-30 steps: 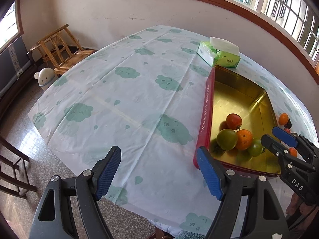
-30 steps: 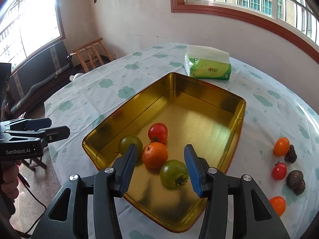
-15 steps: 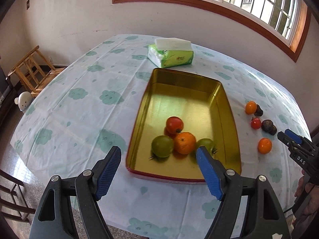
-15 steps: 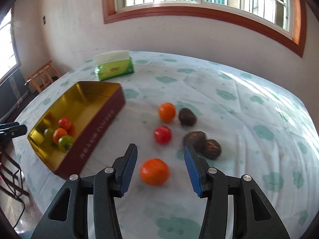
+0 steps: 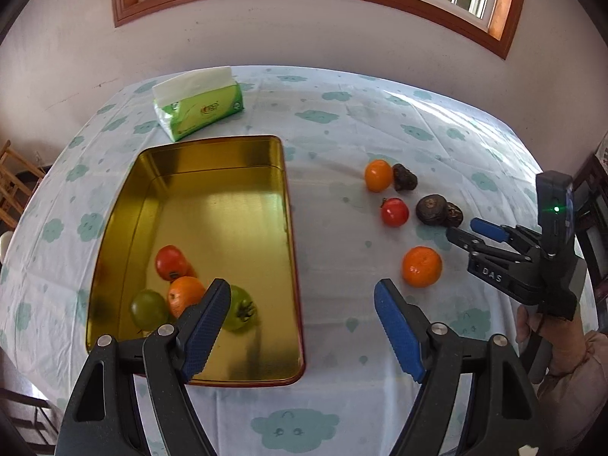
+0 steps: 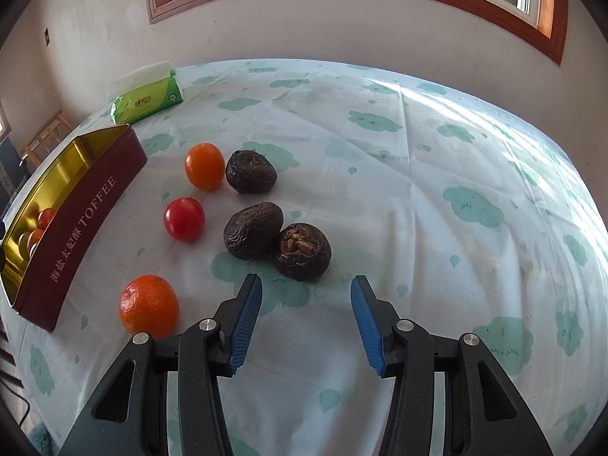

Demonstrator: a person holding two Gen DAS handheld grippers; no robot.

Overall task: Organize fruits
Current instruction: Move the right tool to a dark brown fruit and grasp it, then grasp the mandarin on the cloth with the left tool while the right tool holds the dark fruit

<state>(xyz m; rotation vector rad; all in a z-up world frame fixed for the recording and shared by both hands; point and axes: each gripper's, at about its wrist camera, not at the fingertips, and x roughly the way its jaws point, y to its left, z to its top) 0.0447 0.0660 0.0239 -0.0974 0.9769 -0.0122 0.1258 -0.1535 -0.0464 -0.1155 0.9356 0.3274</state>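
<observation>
Both fingers of the left gripper (image 5: 302, 326) are being held wide apart, empty, over the near edge of the gold tin (image 5: 212, 378), where a red tomato (image 5: 171, 263), an orange (image 5: 185, 295) and two green tomatoes (image 5: 149, 307) are lying.

Seen from the right wrist, the right gripper (image 6: 306, 317) is being held open just before the split, wrinkled dark fruit (image 6: 302, 251); half a second ago the loose orange (image 6: 149, 304) was being framed instead.

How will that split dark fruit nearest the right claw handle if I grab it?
The split fruit looks wrinkled and torn open on top, so probably soft and crushable. It touches another dark fruit, which may get nudged. Roundish, so it might roll when bumped.
</observation>
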